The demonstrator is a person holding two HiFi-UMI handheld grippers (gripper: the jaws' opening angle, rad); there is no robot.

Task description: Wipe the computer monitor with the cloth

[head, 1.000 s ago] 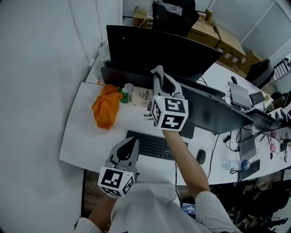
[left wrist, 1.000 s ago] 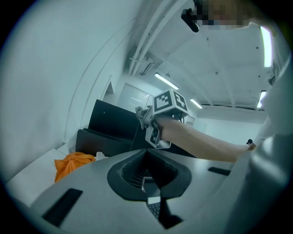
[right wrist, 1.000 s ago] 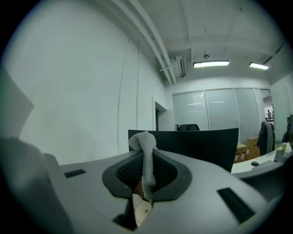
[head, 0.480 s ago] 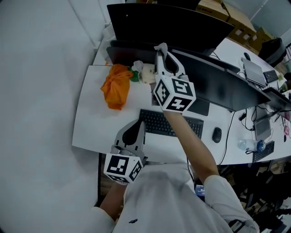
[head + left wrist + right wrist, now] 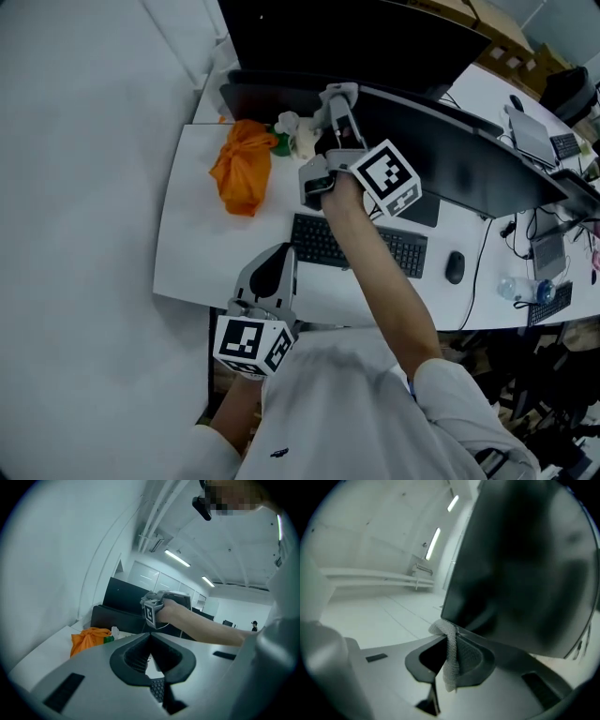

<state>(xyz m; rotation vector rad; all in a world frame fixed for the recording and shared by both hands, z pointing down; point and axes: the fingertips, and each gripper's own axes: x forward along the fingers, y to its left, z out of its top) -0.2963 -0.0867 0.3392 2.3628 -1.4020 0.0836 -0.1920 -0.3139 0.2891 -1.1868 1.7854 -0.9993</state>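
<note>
Two dark monitors stand along the back of the white desk; the nearer one [image 5: 450, 155] runs off to the right. My right gripper [image 5: 339, 94] reaches up to that monitor's left end, shut on a grey mesh cloth [image 5: 450, 660]. In the right gripper view the cloth's top fold presses against the monitor's [image 5: 525, 569] lower corner, and the rest hangs down between the jaws. My left gripper [image 5: 274, 272] hangs low over the desk's front edge, shut with nothing in it [image 5: 150, 638].
An orange bundle [image 5: 244, 169] and small pale items [image 5: 295, 136] lie at the desk's back left. A black keyboard [image 5: 361, 246] and a mouse [image 5: 455, 267] sit in front of the monitors. Neighbouring desks with laptops and cables [image 5: 544, 141] are to the right.
My right gripper has rolled over, its marker cube swinging right and lower, while its tips stay at the monitor's left end. The left gripper has barely moved.
</note>
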